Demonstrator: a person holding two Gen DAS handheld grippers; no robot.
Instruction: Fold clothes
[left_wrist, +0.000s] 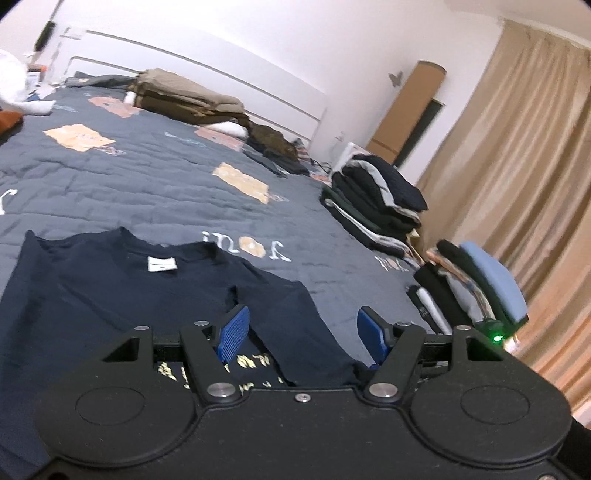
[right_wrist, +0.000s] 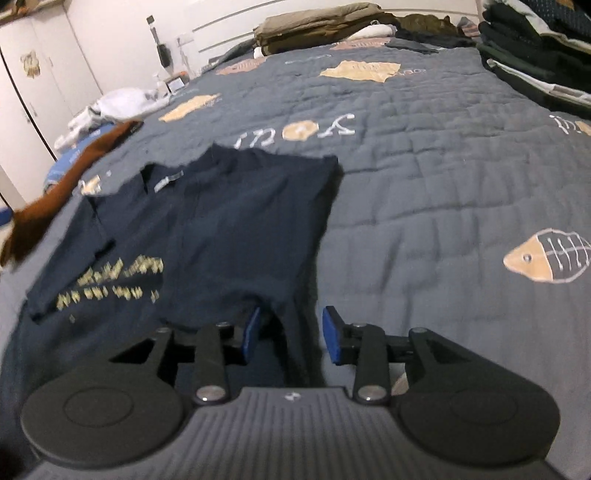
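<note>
Faintly, white neck label (left_wrist: 161, 263), unreadable gold lettering (right_wrist: 110, 280)

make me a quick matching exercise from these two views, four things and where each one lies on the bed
Things:
1. navy t-shirt
2. stack of dark folded clothes
3. khaki folded pile
4. white clothes

Places:
A. far end of the bed, by the headboard
B. spread flat, nearest both tools
C. the bed's edge nearer the wardrobe
D. the bed's edge nearer the curtain

Pairs: 1-B, 2-D, 3-A, 4-C
</note>
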